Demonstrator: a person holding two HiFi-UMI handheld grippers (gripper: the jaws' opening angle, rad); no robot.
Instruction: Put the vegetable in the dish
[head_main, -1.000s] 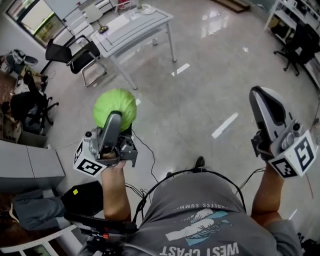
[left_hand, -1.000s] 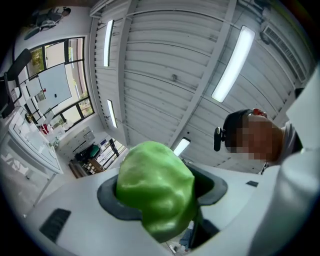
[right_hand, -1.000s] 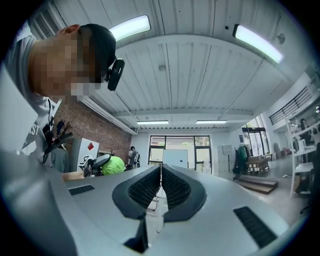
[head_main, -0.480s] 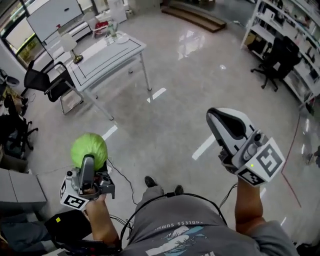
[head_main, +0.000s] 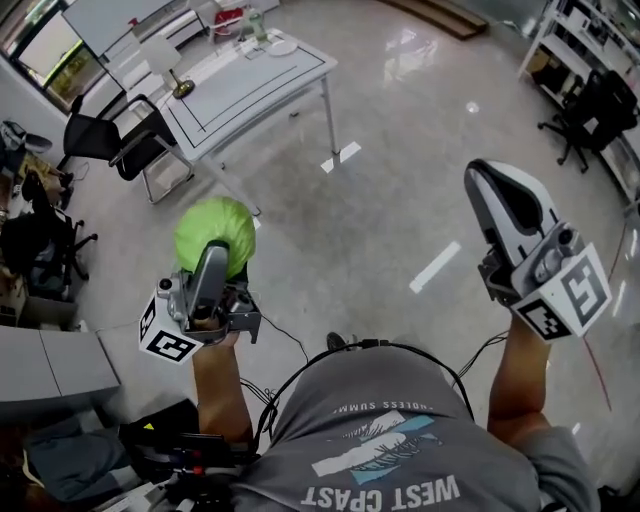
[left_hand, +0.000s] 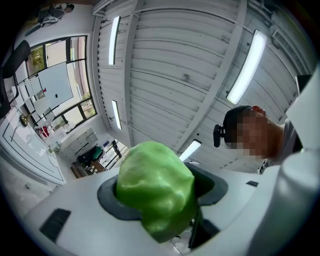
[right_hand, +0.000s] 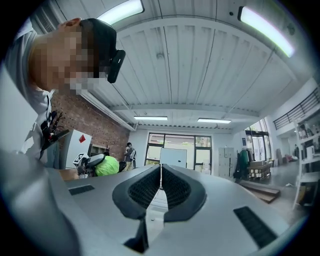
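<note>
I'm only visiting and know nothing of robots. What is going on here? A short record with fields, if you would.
left gripper: shut on the green vegetable
right gripper: jaws together, nothing between them
table: white, ahead of the person
chair: black, beside the table
dish: cannot make one out for sure

Open office-like lab: white table (head_main: 250, 82), office chairs (head_main: 115, 148), polished floor (head_main: 400, 180), strip lights (left_hand: 245, 65).

Camera's swung again since half a second ago: the white table (head_main: 250, 85) slid right and up. The left gripper (head_main: 217, 250) and its cabbage (head_main: 205, 225) sit higher and further right, the right gripper (head_main: 485, 180) is nearer the right edge. One shoe (head_main: 336, 341) shows, not two.
</note>
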